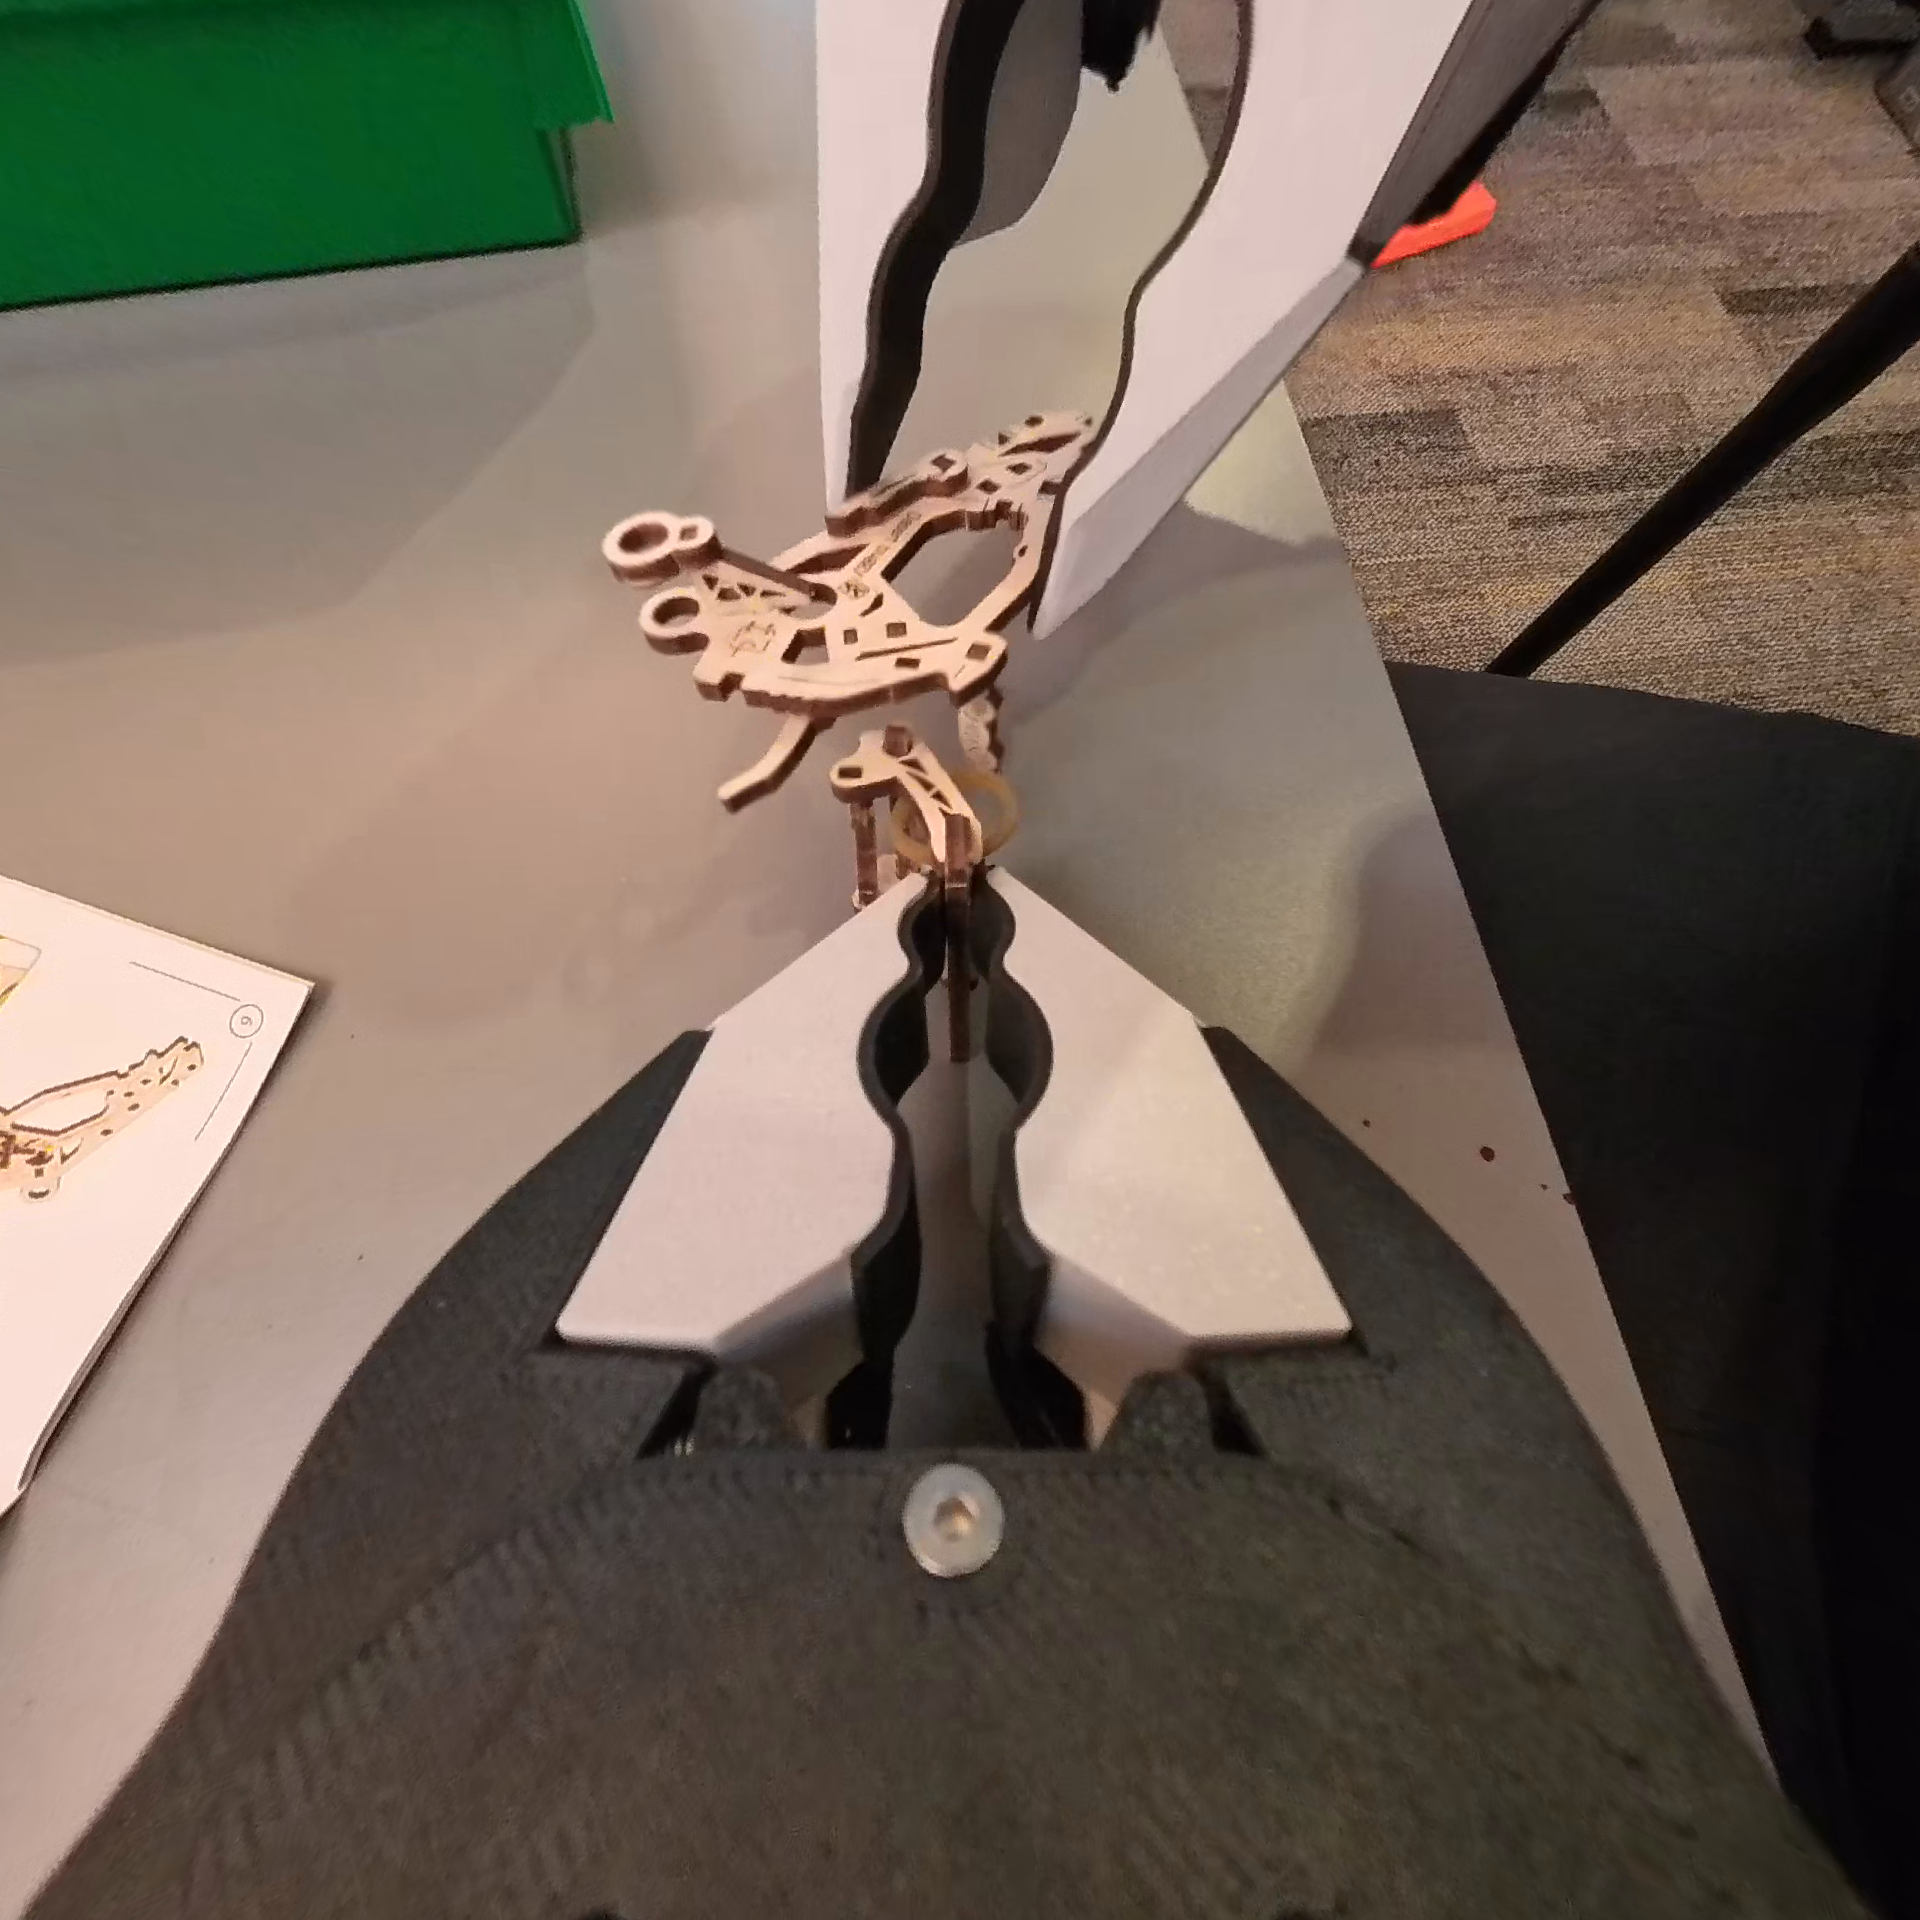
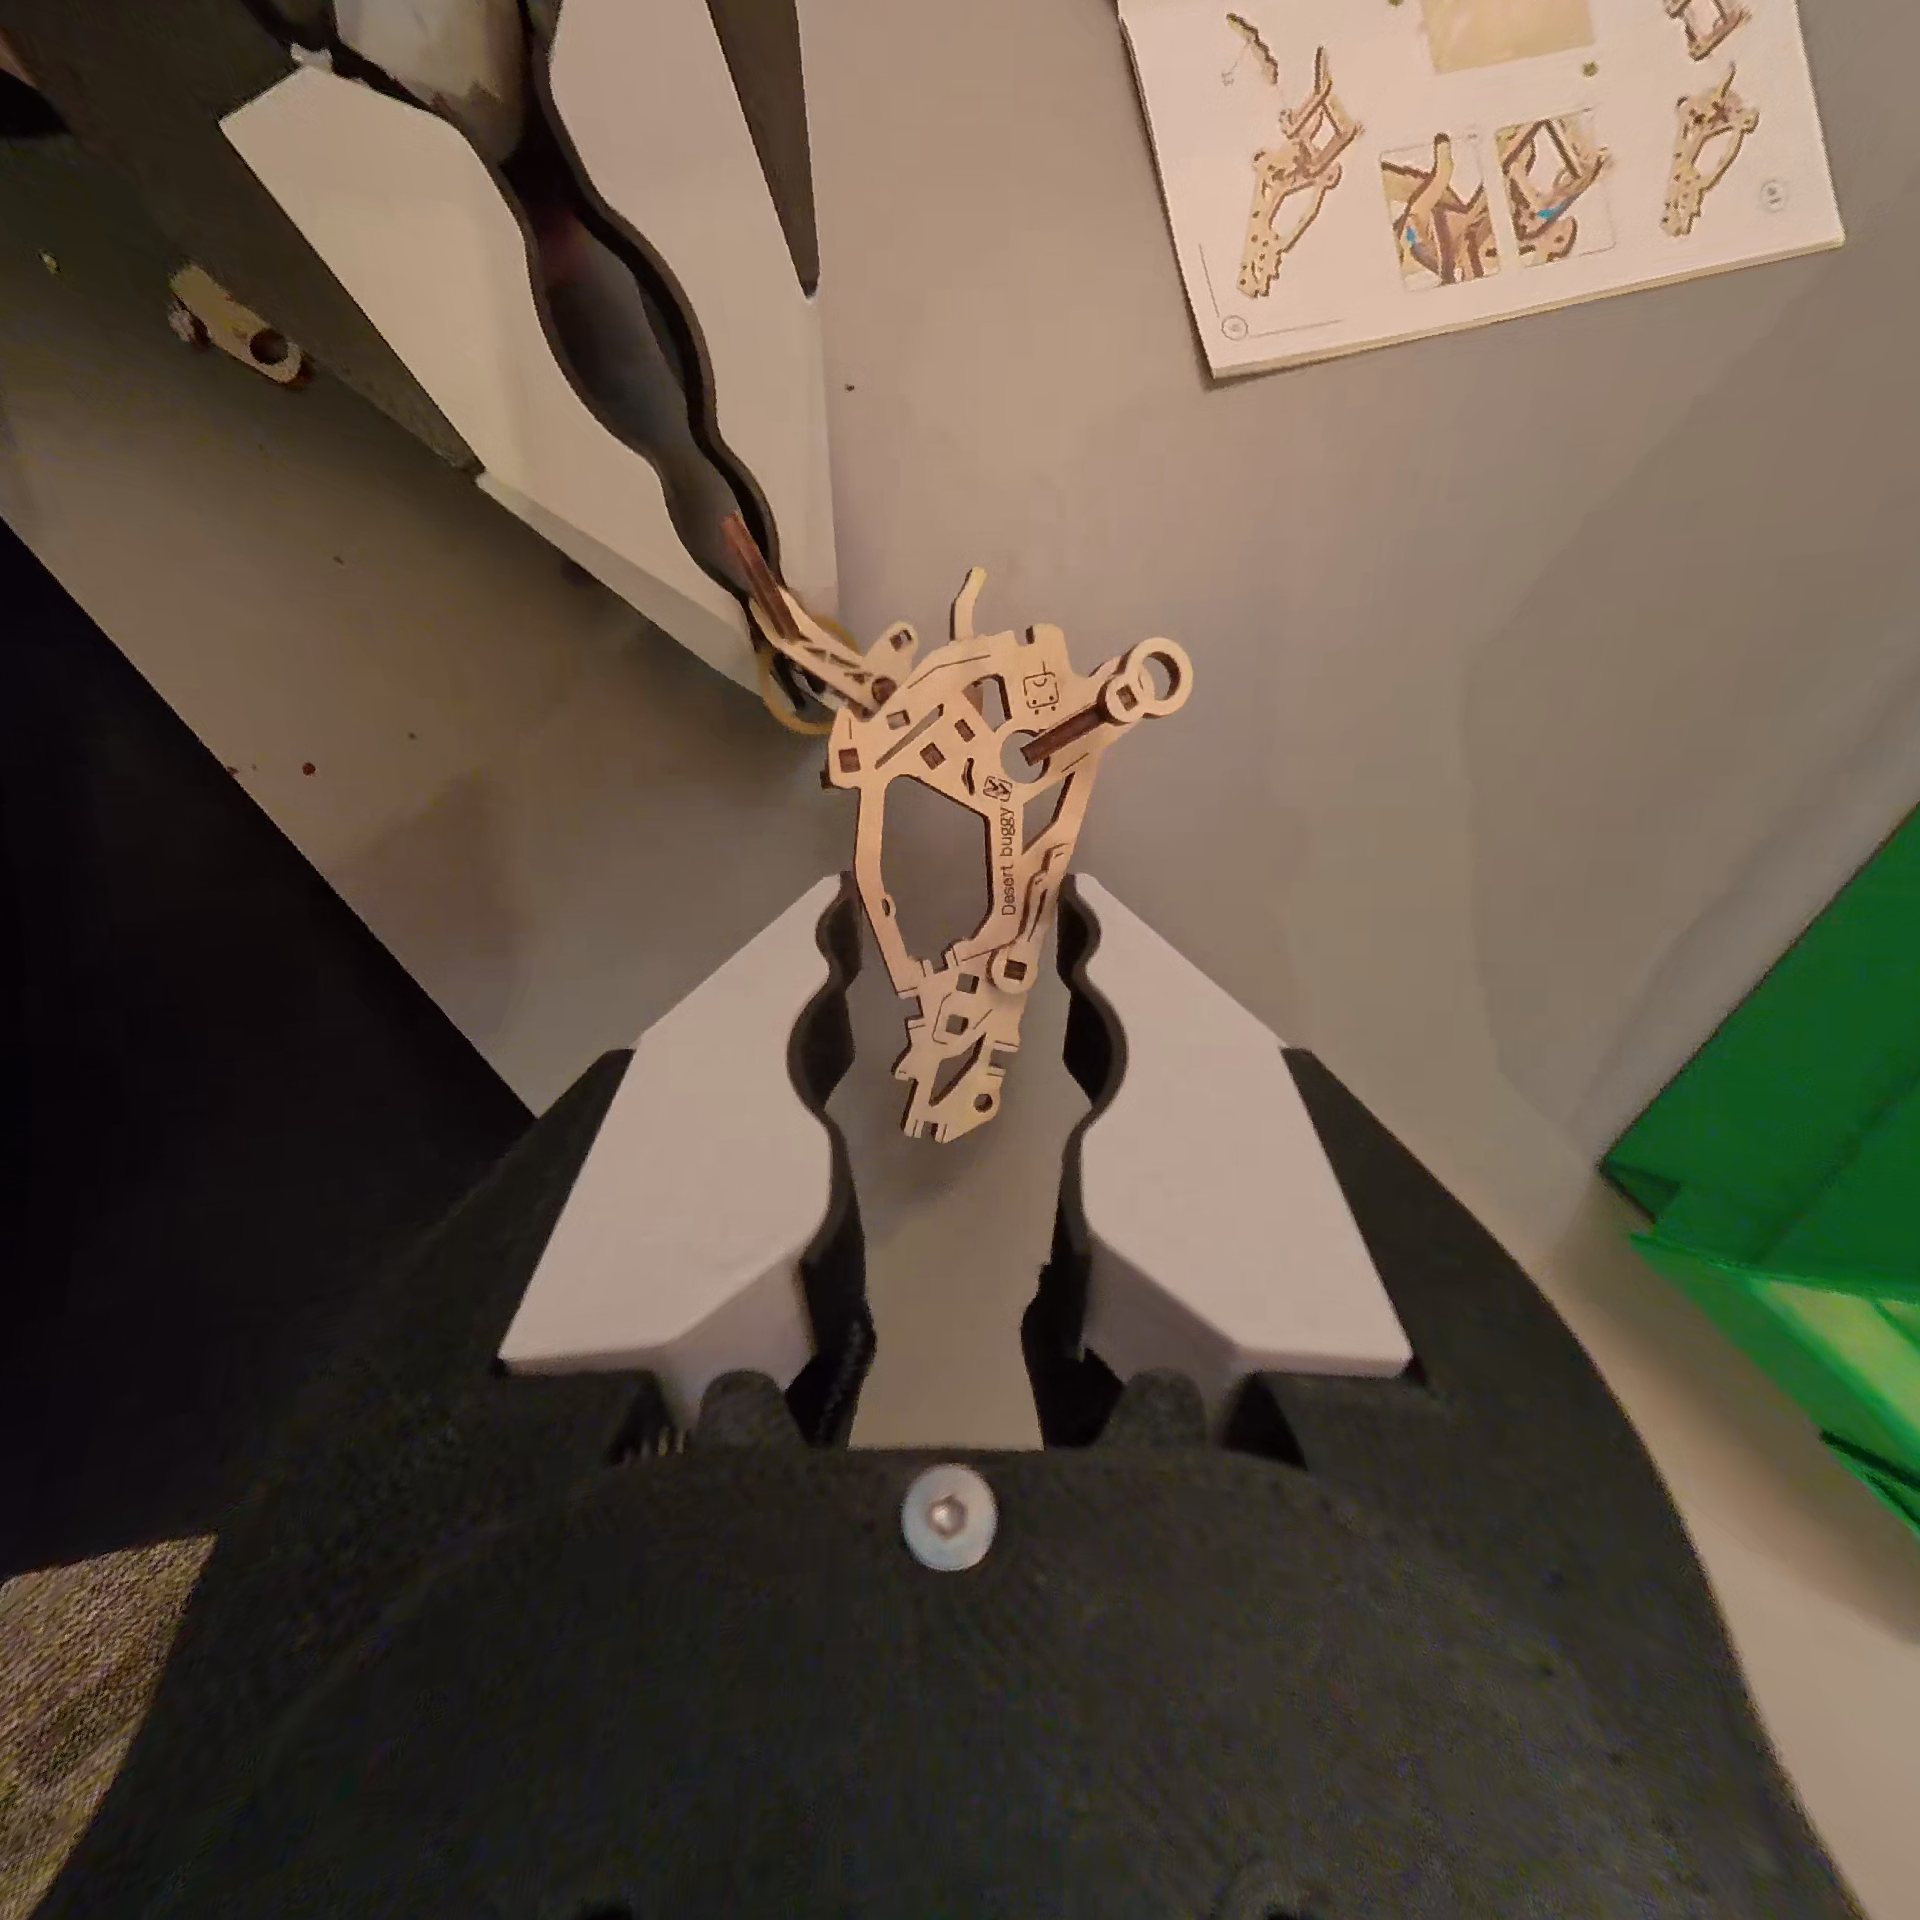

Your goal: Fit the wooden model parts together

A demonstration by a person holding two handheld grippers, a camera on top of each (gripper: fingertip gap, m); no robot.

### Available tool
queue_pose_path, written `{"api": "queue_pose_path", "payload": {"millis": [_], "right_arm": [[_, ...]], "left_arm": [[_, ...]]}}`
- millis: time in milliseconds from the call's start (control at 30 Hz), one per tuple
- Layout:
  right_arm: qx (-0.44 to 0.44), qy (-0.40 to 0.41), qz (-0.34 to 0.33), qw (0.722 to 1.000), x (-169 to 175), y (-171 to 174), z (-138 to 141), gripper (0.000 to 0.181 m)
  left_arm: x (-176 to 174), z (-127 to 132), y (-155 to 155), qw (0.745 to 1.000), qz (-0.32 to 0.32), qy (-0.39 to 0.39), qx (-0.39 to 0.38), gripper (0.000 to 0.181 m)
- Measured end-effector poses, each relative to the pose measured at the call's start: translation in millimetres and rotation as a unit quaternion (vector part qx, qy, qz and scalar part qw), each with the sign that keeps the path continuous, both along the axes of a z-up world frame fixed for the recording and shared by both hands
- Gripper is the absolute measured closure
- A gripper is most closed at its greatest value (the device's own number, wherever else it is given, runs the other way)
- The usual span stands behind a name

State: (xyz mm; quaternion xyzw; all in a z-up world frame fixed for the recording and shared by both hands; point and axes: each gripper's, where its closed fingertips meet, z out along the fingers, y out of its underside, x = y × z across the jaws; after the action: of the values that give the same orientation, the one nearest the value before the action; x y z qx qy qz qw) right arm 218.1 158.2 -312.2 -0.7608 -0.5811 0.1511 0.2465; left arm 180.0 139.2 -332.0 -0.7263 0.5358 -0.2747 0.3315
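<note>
The wooden frame (image 2: 961, 862), a flat laser-cut piece full of holes and slots, hangs in the air above the grey table (image 1: 312, 540) and serves as the landmark here; the right gripper (image 2: 961, 914) has its jaws partly closed around the frame's narrow end, and the fingers (image 2: 1174, 1091) appear to touch its edges, though the contact on the far side is hard to judge; a dark rod with a ringed wooden head (image 2: 1132, 681) pokes through the frame's round hole; at the frame's wide end, the left gripper (image 1: 951, 894) has its jaws pressed nearly together on a small wooden strut piece (image 1: 904, 790), whose tip sits just beside, perhaps touching, the frame's corner; a tan rubber band (image 1: 961, 821) loops around that strut near the fingertips; beyond the frame, on the table, lies an instruction sheet (image 2: 1475, 177) with drawings; a green box (image 2: 1787, 1174) sits off to the frame's other side, well apart from it.
</note>
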Motion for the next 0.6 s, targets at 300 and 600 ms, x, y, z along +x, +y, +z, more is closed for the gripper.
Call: {"api": "queue_pose_path", "payload": {"millis": [300, 600], "right_arm": [[0.019, -0.004, 0.000, 1.000, -5.7, 2.8, -2.4, 0.146], [0.071, -0.029, 0.014, 0.997, -6.5, 5.6, 1.5, 0.146]], "left_arm": [[0.1, 0.1, 0.1, 1.000, 0.000, 0.000, -0.001, 0.180], [0.2, 0.2, 0.4, 1.000, 0.000, -0.001, -0.005, 0.180]]}}
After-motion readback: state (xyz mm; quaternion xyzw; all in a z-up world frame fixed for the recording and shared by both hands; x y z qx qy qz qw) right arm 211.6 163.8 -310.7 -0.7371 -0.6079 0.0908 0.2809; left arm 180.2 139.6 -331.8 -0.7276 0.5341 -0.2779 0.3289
